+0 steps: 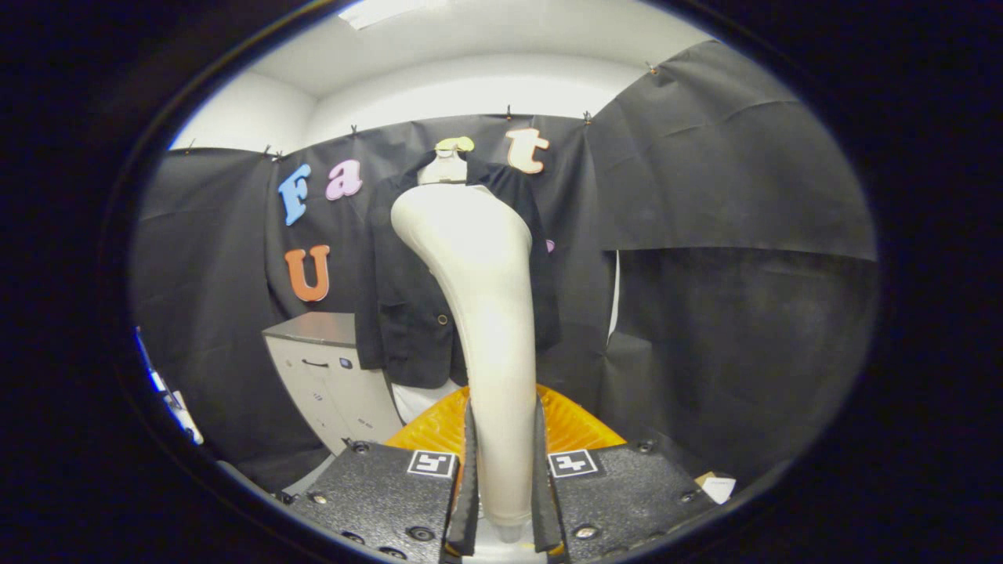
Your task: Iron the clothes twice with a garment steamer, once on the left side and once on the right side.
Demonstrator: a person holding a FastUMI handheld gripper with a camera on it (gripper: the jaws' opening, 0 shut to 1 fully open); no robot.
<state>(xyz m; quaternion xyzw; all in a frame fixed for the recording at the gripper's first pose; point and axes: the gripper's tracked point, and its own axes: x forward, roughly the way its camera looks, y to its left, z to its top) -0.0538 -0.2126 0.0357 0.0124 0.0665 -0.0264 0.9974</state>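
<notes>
Black-cloth booth, dark jacket hanging well beyond the claw.
Claw's clamped on the steamer handle; keep it upright, looks like the jacket's still apart, so close in slowly.

steamer hides jacket middle | mannequin head unclear | cabinet base cut off
</notes>
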